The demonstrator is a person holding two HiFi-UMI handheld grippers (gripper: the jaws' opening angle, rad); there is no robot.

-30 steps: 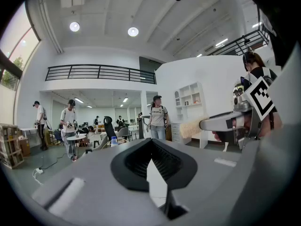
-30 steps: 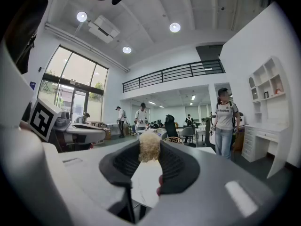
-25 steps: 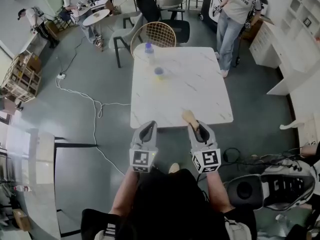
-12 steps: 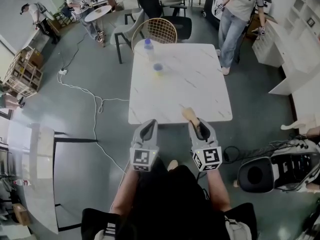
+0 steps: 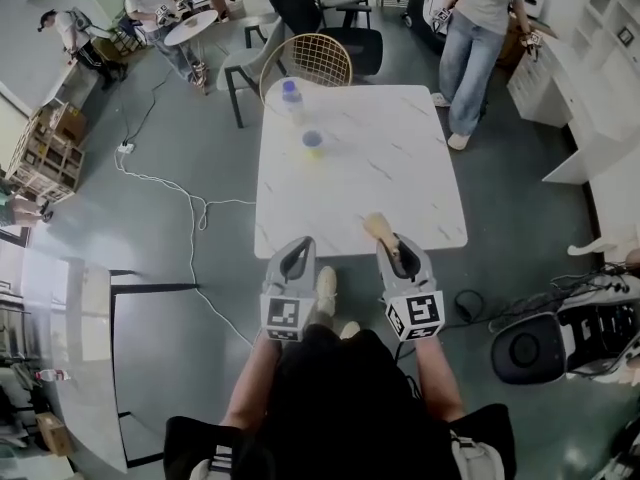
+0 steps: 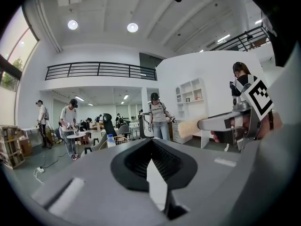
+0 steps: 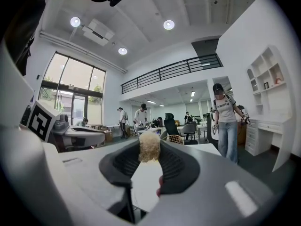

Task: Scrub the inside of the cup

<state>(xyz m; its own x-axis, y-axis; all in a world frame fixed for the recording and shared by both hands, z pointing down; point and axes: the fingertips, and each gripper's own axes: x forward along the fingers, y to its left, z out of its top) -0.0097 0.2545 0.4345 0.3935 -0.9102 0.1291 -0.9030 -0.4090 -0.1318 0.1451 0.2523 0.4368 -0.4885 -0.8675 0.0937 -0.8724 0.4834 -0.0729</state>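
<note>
A small blue-and-yellow cup [image 5: 313, 143] stands on the far left part of the white marble table [image 5: 400, 168], with a clear bottle [image 5: 291, 96] just behind it. Both grippers hover side by side at the table's near edge, far short of the cup. My left gripper [image 5: 296, 253] is shut with nothing in it; its jaws meet in the left gripper view [image 6: 151, 144]. My right gripper [image 5: 396, 251] is shut on a brush, whose tan bristle head [image 5: 377, 228] pokes forward over the table edge and shows between the jaws [image 7: 149, 147] in the right gripper view.
A wire-back chair [image 5: 305, 65] stands at the table's far side. A person [image 5: 478, 28] stands off the far right corner. A cable [image 5: 190, 208] runs over the floor on the left. A black-and-white machine [image 5: 560, 338] sits on the right, beside white shelves [image 5: 590, 78].
The grippers keep their pose, brush still held. The view has shifted slightly toward the table, and a shoe now shows between the grippers. People in the background have moved.
</note>
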